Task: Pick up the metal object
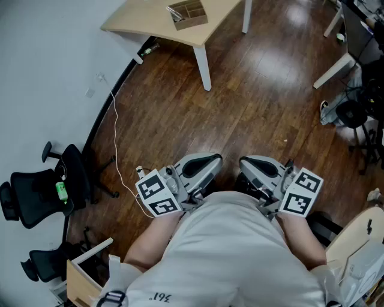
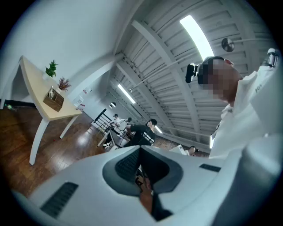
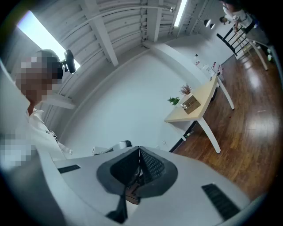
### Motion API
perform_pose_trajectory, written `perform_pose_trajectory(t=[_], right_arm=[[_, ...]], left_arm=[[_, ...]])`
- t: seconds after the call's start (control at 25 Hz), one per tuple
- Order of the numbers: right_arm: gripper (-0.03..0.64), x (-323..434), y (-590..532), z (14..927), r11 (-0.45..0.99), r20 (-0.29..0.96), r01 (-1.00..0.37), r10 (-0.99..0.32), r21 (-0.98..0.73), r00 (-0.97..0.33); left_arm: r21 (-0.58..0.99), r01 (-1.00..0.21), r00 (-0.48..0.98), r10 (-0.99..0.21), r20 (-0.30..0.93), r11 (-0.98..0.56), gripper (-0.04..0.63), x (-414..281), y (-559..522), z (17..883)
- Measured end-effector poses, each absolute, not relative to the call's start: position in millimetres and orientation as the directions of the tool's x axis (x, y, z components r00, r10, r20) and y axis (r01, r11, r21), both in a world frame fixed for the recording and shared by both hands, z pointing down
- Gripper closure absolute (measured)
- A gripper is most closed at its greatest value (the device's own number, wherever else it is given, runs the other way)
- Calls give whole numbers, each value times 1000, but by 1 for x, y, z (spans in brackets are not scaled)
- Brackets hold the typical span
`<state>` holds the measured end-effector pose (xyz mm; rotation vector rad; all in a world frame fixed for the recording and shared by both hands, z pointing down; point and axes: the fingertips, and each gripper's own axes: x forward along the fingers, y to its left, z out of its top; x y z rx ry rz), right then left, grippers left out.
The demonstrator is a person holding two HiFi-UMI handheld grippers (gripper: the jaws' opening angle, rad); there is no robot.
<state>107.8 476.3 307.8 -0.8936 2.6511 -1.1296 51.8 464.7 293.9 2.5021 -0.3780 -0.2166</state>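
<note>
Both grippers are held close against the person's body, above the wooden floor. My left gripper (image 1: 203, 163) (image 2: 140, 148) has its jaws pressed together with nothing between them. My right gripper (image 1: 259, 165) (image 3: 139, 149) is shut and empty too. Far off, a light wooden table (image 1: 138, 21) (image 2: 31, 84) (image 3: 203, 99) carries a small wooden box (image 1: 187, 13) (image 2: 54, 101) (image 3: 191, 104). Something small and metallic seems to stand in that box; it is too small to make out. Neither gripper is near the table.
Black office chairs (image 1: 42, 192) stand by the left wall, and a white cable (image 1: 115, 138) runs across the floor (image 1: 252, 102). More white desk legs (image 1: 336, 66) and dark equipment lie at the right. Two small plants (image 2: 52, 68) sit on the table. People (image 2: 141, 132) work at desks in the background.
</note>
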Motion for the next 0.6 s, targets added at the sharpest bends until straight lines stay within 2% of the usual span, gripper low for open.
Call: perform_pose_trajectory(t=[0.6], right_arm=[[615, 70, 459, 312, 515, 143, -504, -587, -693, -797]], left_arm=[[585, -182, 952, -291, -97, -791, 594, 9, 451, 292]])
